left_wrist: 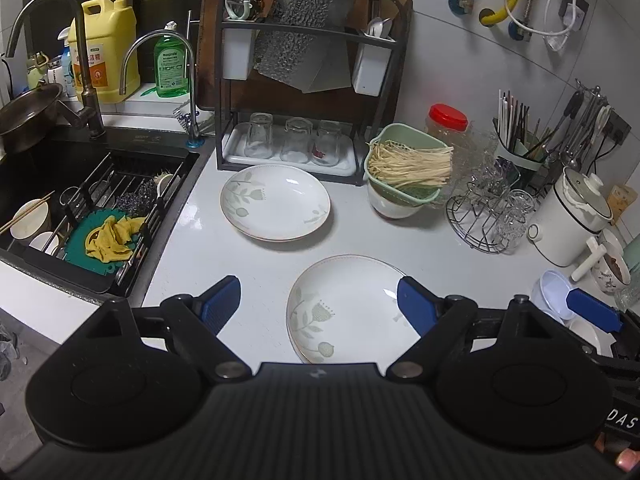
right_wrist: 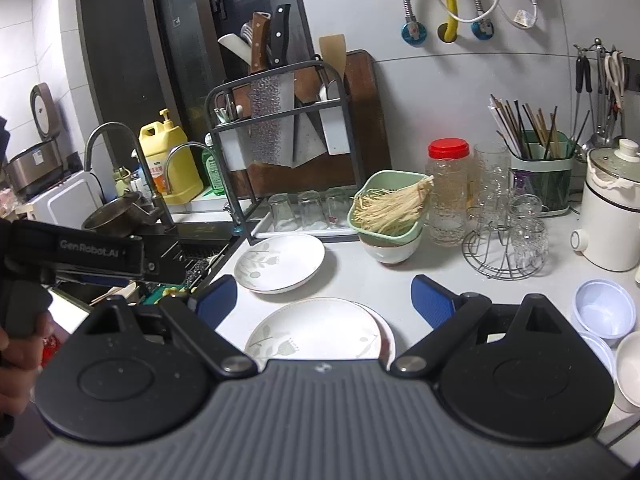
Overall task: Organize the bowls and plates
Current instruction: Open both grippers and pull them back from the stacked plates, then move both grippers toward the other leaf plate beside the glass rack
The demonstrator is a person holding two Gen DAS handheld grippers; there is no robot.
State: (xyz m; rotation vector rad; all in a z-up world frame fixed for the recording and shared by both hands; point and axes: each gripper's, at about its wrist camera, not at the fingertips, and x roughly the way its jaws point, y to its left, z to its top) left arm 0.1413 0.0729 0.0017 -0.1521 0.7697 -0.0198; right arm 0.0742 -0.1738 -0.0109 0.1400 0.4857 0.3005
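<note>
Two white plates with a pale leaf pattern lie on the white counter. The far plate [left_wrist: 275,202] [right_wrist: 279,262] sits in front of the black rack. The near plate [left_wrist: 348,310] [right_wrist: 316,330] lies just ahead of both grippers; in the right wrist view it seems to rest on another plate's rim. My left gripper [left_wrist: 320,304] is open and empty, its fingers either side of the near plate, above it. My right gripper [right_wrist: 324,300] is open and empty over the same plate. Small white and bluish bowls [right_wrist: 605,308] [left_wrist: 556,292] sit at the right.
A sink [left_wrist: 92,200] with a drain rack and cloth is at the left. A black rack [left_wrist: 304,80] with glasses and knives stands behind. A green basket of noodles on a bowl [left_wrist: 404,176], a glass holder [left_wrist: 488,216] and a white pot [left_wrist: 572,224] crowd the right.
</note>
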